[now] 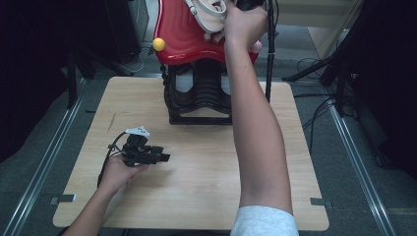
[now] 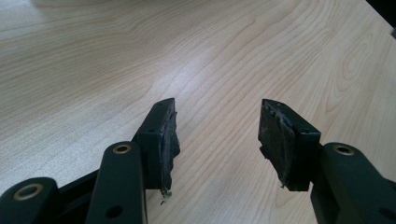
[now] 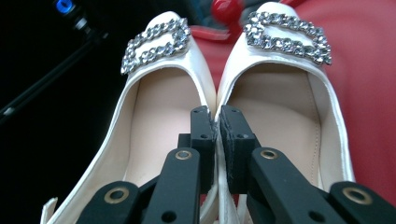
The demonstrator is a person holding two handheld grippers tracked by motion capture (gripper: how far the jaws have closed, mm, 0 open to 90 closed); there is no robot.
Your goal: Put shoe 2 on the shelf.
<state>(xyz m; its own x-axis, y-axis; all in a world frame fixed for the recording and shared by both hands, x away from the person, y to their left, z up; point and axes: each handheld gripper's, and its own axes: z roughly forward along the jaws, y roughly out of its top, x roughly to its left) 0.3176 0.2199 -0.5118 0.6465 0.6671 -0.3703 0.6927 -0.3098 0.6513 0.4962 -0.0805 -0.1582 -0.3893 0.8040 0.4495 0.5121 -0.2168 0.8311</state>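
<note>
A pair of white shoes with glittering buckles lies side by side on a red shelf, the left shoe [image 3: 156, 107] and the right shoe [image 3: 280, 107]. My right gripper [image 3: 217, 114] is shut on their two touching inner walls, one jaw inside each shoe. In the high view the shoes [image 1: 206, 17] sit at the top, under the right hand [image 1: 243, 22]. My left gripper [image 1: 164, 157] rests low over the left part of the wooden table [image 1: 196, 191]. In its own view the left gripper [image 2: 217, 112] is open, with bare wood between the worn pads [image 2: 275, 135].
The red shelf [image 1: 179, 34] tops a black rack [image 1: 199, 96] at the table's far edge, with a yellow knob [image 1: 158, 44] at its left corner. A black pole [image 1: 269, 54] stands beside the rack. Cables and metal rails run along the floor on both sides.
</note>
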